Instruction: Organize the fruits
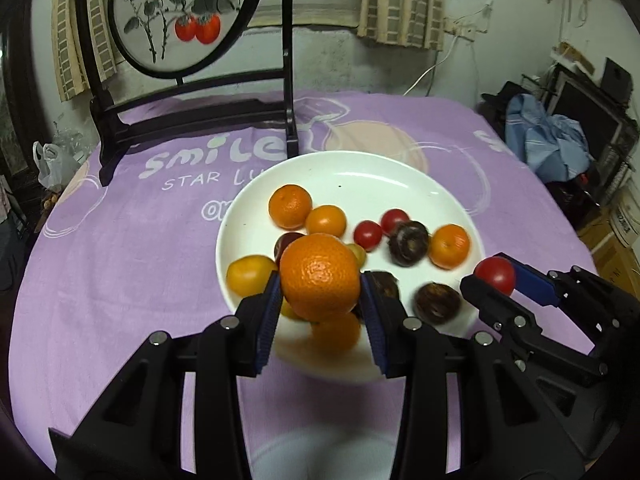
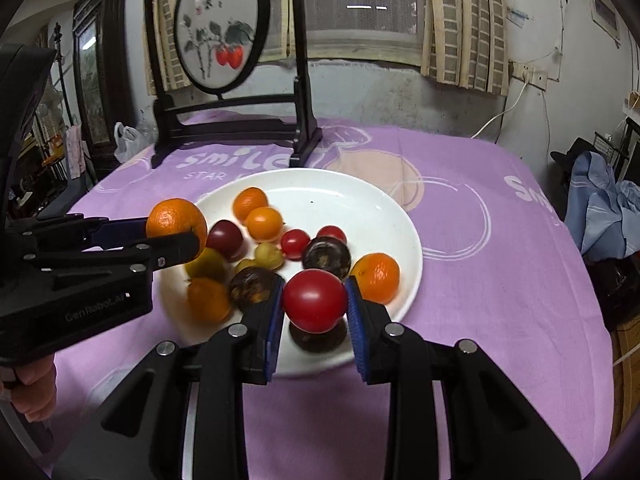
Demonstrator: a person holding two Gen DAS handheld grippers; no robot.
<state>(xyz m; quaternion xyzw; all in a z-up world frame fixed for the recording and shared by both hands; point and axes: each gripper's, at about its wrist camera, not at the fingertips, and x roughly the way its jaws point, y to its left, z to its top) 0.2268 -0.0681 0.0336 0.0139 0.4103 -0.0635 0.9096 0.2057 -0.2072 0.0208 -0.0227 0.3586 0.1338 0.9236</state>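
A white plate (image 1: 400,176) on the purple cloth holds several small oranges, red tomatoes and dark round fruits. My left gripper (image 1: 320,276) is shut on an orange (image 1: 316,272) and holds it above the plate's near left part; it also shows in the right wrist view (image 2: 176,236) with the orange (image 2: 174,218). My right gripper (image 2: 314,300) is shut on a red tomato (image 2: 314,298) above the plate's (image 2: 360,196) near edge; it shows at the right of the left wrist view (image 1: 494,276) with the tomato (image 1: 496,274).
A dark wooden stand with a round painted screen (image 1: 180,12) stands on the table behind the plate. A white plastic bag (image 1: 52,160) lies at the far left edge. Blue clothing (image 1: 544,136) lies on furniture to the right, off the table.
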